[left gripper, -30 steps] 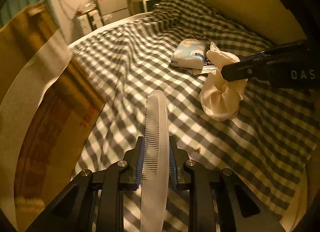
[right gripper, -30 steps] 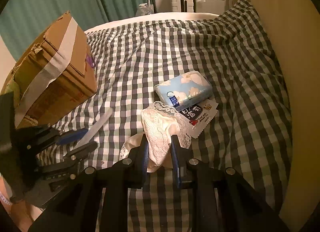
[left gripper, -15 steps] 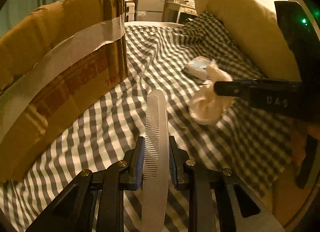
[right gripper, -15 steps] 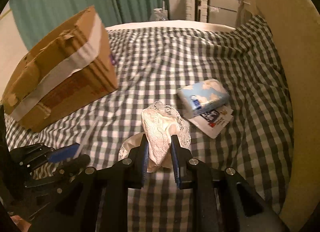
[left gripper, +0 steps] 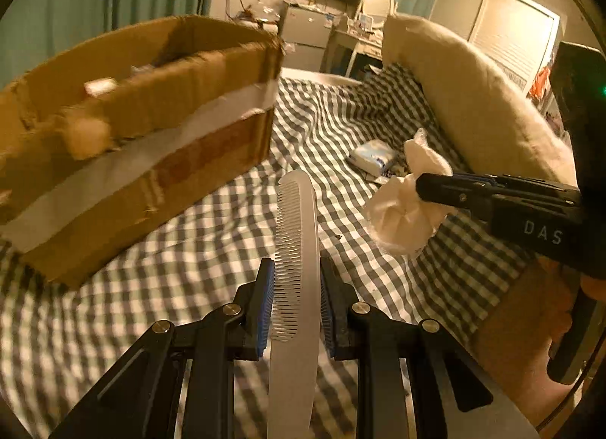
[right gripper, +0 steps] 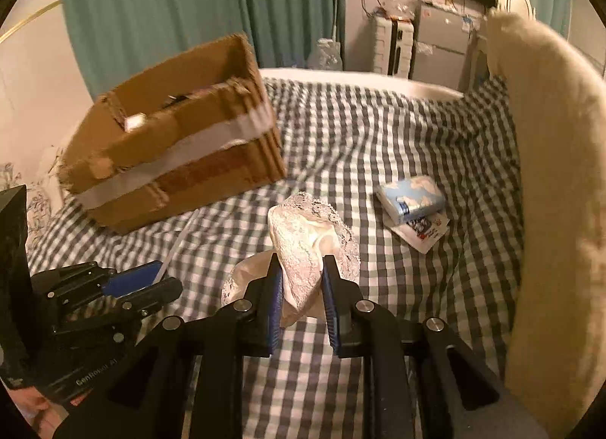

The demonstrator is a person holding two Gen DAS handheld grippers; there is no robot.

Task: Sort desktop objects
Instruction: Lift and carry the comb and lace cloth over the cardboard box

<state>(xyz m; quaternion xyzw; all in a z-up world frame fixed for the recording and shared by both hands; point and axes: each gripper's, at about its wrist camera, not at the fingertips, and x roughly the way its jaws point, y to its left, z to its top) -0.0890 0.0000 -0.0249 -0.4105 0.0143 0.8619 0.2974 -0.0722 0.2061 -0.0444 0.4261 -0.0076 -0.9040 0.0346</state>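
Note:
My left gripper (left gripper: 296,280) is shut on a long pale comb (left gripper: 296,234) that sticks out forward above the checked bedcover (left gripper: 189,272). My right gripper (right gripper: 302,276) is shut on a bundle of white lace cloth (right gripper: 303,238), held off the bed. In the left wrist view the right gripper (left gripper: 420,183) comes in from the right with the cloth (left gripper: 401,211) hanging from it. In the right wrist view the left gripper (right gripper: 166,278) shows at lower left. An open cardboard box (left gripper: 144,136) (right gripper: 181,158) with white tape stands on the bed to the left, with small items inside.
A blue tissue pack (right gripper: 413,198) lies on a printed card (right gripper: 424,230) further back on the bed. A large beige pillow (right gripper: 560,174) lines the right side. Green curtains (right gripper: 189,3) and furniture stand beyond the bed.
Both grippers have risen with their loads and swung toward the box. The box has come into fuller view, its open top visible. The left view has rolled.

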